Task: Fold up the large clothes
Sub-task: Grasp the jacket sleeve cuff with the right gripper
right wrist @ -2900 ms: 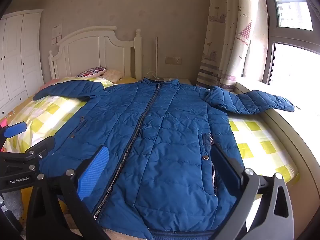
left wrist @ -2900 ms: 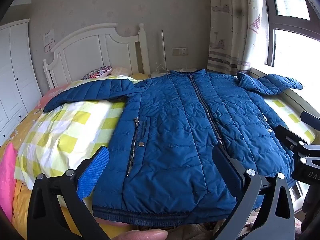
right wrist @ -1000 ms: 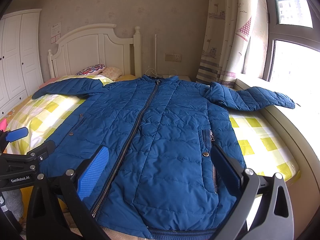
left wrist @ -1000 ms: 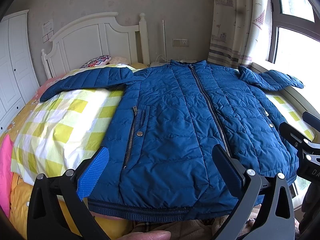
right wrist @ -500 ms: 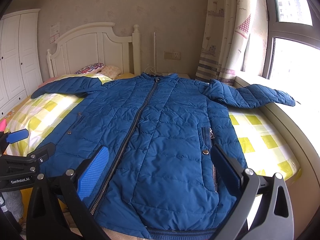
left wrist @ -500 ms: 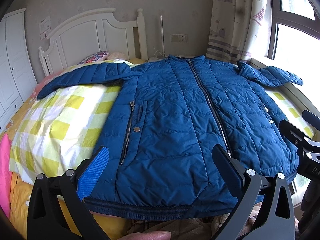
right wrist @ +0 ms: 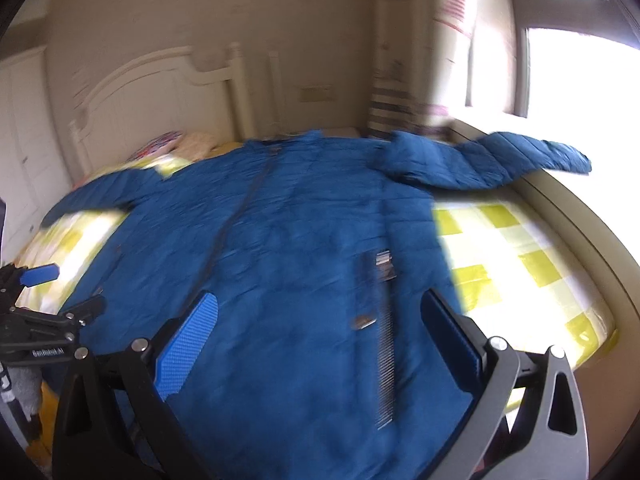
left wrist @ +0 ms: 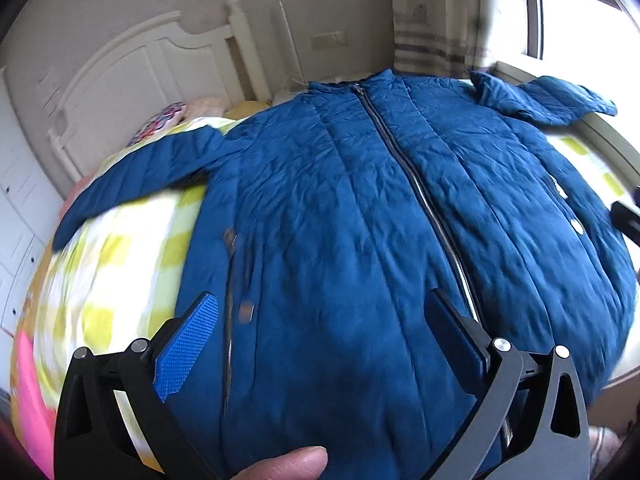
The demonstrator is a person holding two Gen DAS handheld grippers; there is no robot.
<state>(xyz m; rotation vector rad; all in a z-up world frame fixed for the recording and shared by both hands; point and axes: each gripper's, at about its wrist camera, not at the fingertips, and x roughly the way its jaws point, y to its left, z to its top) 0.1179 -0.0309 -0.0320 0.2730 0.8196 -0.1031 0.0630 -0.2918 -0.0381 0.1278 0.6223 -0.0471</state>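
Note:
A blue quilted jacket (left wrist: 340,220) lies front up and zipped on the bed, sleeves spread to both sides; it also shows in the right wrist view (right wrist: 304,240). My left gripper (left wrist: 320,344) is open and empty, hovering over the jacket's lower left front near the pocket zip. My right gripper (right wrist: 316,340) is open and empty over the lower right front beside the right pocket. The right sleeve (right wrist: 500,160) lies out toward the window ledge. The left sleeve (left wrist: 140,176) lies across the bedsheet. Both views are motion-blurred.
The yellow-checked bedsheet (left wrist: 116,256) covers the bed (right wrist: 520,256). A white headboard (left wrist: 152,80) and pillows stand at the far end. A curtain (left wrist: 440,20) and window are at the right. The left gripper (right wrist: 40,312) shows in the right wrist view.
Both grippers have moved forward and lower over the jacket, which now fills more of each view. The hem has dropped out of sight below the fingers. Both stay open.

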